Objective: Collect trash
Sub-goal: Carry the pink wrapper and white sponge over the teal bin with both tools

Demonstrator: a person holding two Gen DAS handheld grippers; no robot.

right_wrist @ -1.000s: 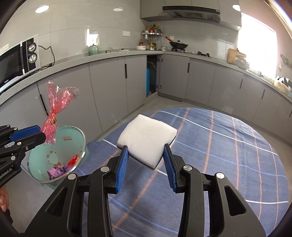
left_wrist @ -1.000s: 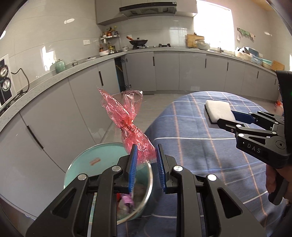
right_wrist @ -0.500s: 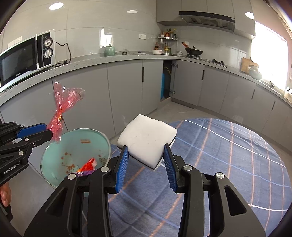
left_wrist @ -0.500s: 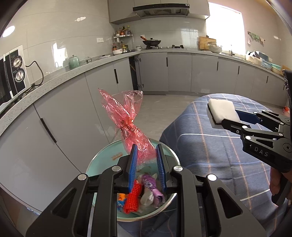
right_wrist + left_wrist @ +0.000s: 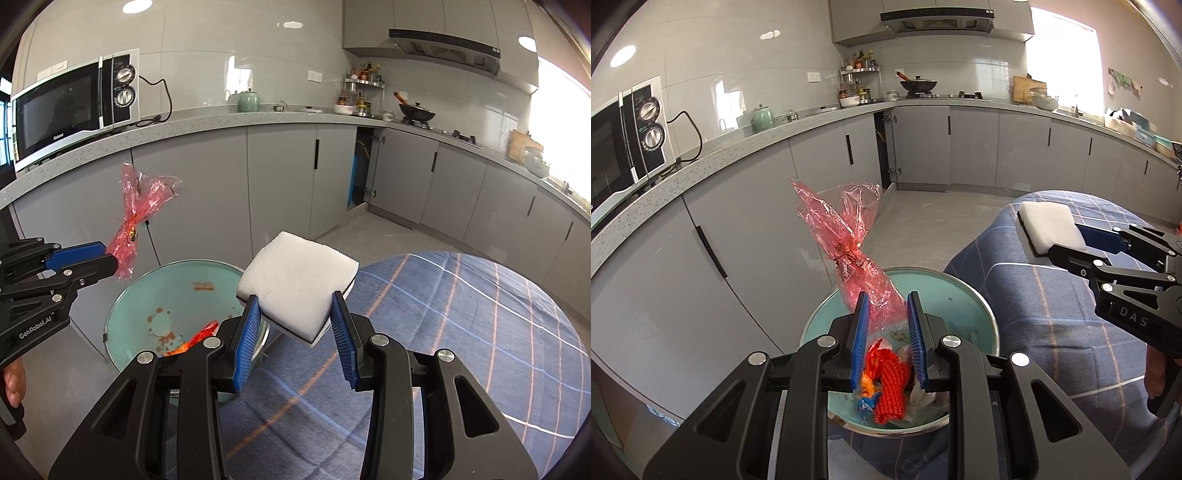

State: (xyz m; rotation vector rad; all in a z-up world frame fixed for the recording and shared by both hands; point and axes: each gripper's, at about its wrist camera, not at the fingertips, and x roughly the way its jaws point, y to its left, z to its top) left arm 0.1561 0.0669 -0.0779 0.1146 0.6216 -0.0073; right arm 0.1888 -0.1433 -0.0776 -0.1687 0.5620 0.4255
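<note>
**Two grips above one teal bin**

We see one round teal bin (image 5: 975, 314), open at the top, standing on the floor just beside the edge of the surface (image 5: 461, 332) with its blue plaid cloth. Inside the bin we count a red knitted mesh piece (image 5: 892, 391), a small blue wrapper (image 5: 866, 406) next to it, and some pale, crumpled scraps (image 5: 923, 395) whose number we cannot tell. The bin's inner wall carries a cartoon print (image 5: 162, 328).

Directly above the bin, the left gripper (image 5: 886, 332) is clamped on the lower end of one red cellophane bag (image 5: 849, 243); the bag's twisted neck and flared top stand up and away from the bin.

To the right of the bin, over the near edge of the surface, the right gripper (image 5: 295, 325) squeezes one white sponge block (image 5: 299, 273) between its blue pads, with a dark underside layer showing at the sponge's lower edge. The sponge hangs beside the bin's rim, not over its opening.

We count two grippers, one bin, one bag, one sponge.
</note>
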